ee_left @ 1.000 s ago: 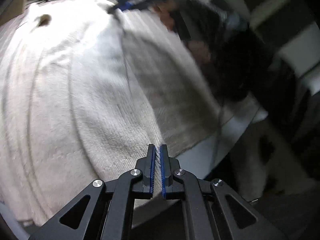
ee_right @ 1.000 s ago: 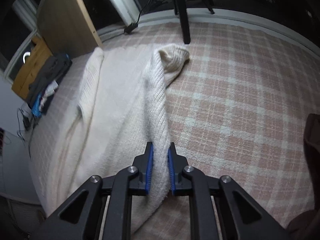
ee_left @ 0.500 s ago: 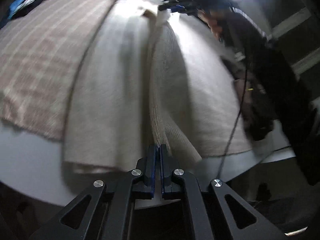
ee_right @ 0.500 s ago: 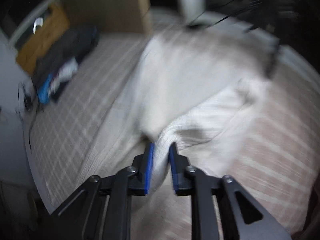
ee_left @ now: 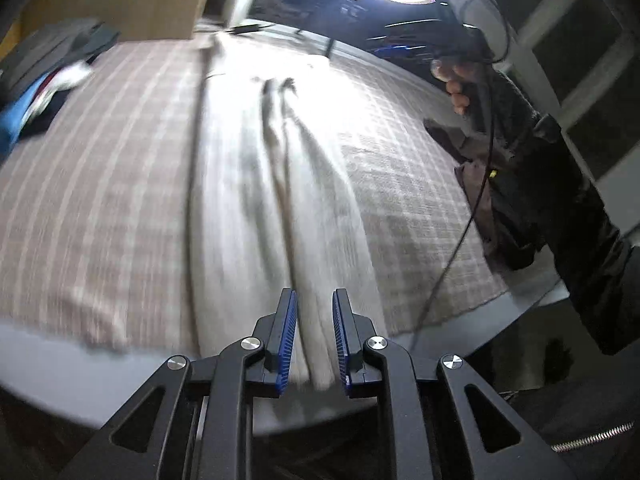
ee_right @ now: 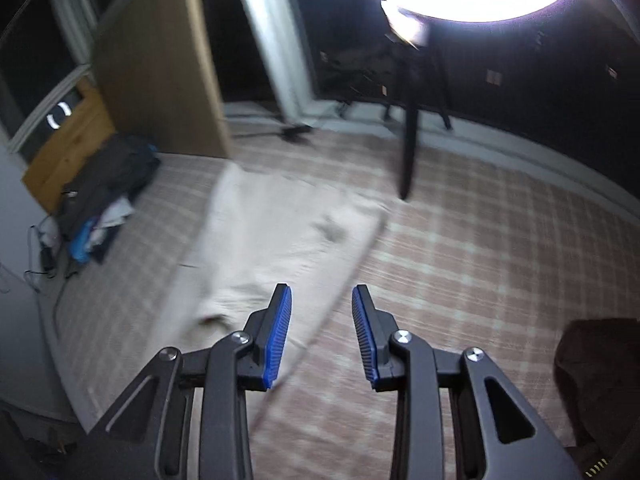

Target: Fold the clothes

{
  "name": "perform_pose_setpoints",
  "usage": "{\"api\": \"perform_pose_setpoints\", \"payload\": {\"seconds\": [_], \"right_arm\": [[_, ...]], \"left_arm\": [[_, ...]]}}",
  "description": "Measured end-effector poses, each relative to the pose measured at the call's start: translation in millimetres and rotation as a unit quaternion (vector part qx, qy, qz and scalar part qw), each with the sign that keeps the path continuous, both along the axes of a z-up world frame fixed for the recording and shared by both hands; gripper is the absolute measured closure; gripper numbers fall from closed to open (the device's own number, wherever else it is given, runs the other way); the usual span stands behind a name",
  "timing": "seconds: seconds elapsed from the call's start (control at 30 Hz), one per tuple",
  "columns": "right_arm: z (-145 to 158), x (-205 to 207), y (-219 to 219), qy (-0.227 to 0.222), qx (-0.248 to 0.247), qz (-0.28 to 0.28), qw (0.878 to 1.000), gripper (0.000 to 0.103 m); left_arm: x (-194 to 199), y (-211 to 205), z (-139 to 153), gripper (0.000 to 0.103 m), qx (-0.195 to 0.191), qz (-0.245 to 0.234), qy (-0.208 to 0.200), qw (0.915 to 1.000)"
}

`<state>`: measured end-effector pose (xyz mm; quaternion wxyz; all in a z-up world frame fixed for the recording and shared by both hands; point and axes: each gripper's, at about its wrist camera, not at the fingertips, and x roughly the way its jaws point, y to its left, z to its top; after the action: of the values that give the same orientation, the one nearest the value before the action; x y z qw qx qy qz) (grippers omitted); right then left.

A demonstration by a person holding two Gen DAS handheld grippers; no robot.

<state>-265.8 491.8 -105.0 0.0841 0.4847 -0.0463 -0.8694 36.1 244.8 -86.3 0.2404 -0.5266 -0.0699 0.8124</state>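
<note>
The cream sweater [ee_left: 280, 184] lies stretched in a long folded strip on the plaid bedcover [ee_left: 100, 200], running straight away from the left gripper [ee_left: 314, 338]. Its near hem sits between those blue pads, which have just been parting and now stand narrowly apart, not pressing it. The right gripper [ee_right: 322, 336] has been opening too, empty, the sweater beyond its left finger. A dark clothes pile [ee_right: 104, 196] sits far left.

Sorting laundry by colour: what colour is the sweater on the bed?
Cream, off-white sweater; the left wrist view shows it best.
</note>
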Motion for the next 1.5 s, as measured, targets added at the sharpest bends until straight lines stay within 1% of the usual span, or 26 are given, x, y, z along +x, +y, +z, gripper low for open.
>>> {"api": "perform_pose_setpoints", "payload": {"seconds": [0.07, 0.17, 0.3, 0.4, 0.43, 0.47, 0.57, 0.63, 0.73, 0.83, 0.93, 0.97, 1.0, 1.07, 1.17, 1.27, 1.33, 1.37, 1.4, 1.43, 1.5], "right_arm": [[-18, -10, 9, -0.006, 0.006, -0.013, 1.0, 0.072], [-47, -35, 19, -0.012, -0.012, -0.033, 0.999, 0.072], [-64, -70, 28, -0.008, -0.026, -0.049, 0.998, 0.072], [-66, -85, 25, -0.001, -0.039, -0.037, 0.999, 0.072], [-66, -88, 24, 0.001, -0.034, -0.035, 0.999, 0.072], [-66, -90, 22, 0.002, -0.026, -0.035, 0.999, 0.072], [-67, -91, 25, 0.009, -0.024, -0.037, 0.999, 0.072], [-68, -90, 29, 0.01, -0.026, -0.042, 0.999, 0.072], [-70, -88, 37, 0.011, -0.037, -0.049, 0.998, 0.072], [-74, -89, 45, 0.009, -0.055, -0.057, 0.997, 0.072], [-79, -90, 51, 0.003, -0.073, -0.063, 0.995, 0.072], [-82, -91, 52, 0.001, -0.078, -0.064, 0.995, 0.072], [-84, -92, 53, -0.001, -0.083, -0.065, 0.994, 0.072], [-89, -95, 53, -0.004, -0.093, -0.062, 0.994, 0.072], [-95, -101, 50, -0.009, -0.113, -0.055, 0.992, 0.071], [-98, -107, 46, -0.01, -0.129, -0.046, 0.991, 0.067], [-98, -112, 39, -0.012, -0.148, -0.025, 0.989, 0.068], [-96, -113, 33, -0.008, -0.155, -0.01, 0.988, 0.082], [-91, -113, 26, 0.004, -0.138, 0.0, 0.99, 0.095], [-89, -114, 21, 0.01, -0.108, -0.001, 0.994, 0.095], [-88, -117, 13, 0.013, -0.042, -0.012, 0.999, 0.094]], "left_arm": [[-28, 19, -4, 0.087, -0.006, -0.016, 0.001, 0.9999], [-63, 33, -10, 0.087, -0.022, -0.026, 0.006, 0.9994], [-98, 47, -34, 0.087, -0.045, -0.032, -0.015, 0.9984], [-120, 53, -43, 0.087, -0.054, -0.035, -0.023, 0.9976], [-131, 54, -40, 0.086, -0.057, -0.034, -0.017, 0.9976], [-143, 54, -36, 0.082, -0.061, -0.032, -0.007, 0.9976], [-199, 57, -22, 0.075, -0.065, -0.027, 0.024, 0.9973], [-236, 67, -18, 0.074, -0.07, -0.035, 0.038, 0.9962], [-280, 91, -28, 0.071, -0.098, -0.062, 0.05, 0.992], [-309, 110, -49, 0.071, -0.122, -0.079, 0.032, 0.9888], [-322, 119, -67, 0.073, -0.137, -0.092, 0.022, 0.986], [-321, 121, -70, 0.083, -0.143, -0.094, 0.025, 0.9848], [-321, 122, -73, 0.089, -0.146, -0.096, 0.029, 0.9841], [-319, 120, -73, 0.098, -0.139, -0.095, 0.034, 0.9851], [-316, 112, -70, 0.099, -0.125, -0.085, 0.035, 0.9879], [-314, 102, -62, 0.099, -0.115, -0.064, 0.044, 0.9903], [-311, 99, -58, 0.099, -0.116, -0.054, 0.053, 0.9904], [-309, 97, -56, 0.099, -0.117, -0.049, 0.057, 0.9903], [-308, 96, -56, 0.099, -0.115, -0.044, 0.06, 0.9906], [-309, 95, -58, 0.099, -0.11, -0.039, 0.06, 0.9913], [-313, 95, -66, 0.098, -0.102, -0.033, 0.043, 0.9934]]}}
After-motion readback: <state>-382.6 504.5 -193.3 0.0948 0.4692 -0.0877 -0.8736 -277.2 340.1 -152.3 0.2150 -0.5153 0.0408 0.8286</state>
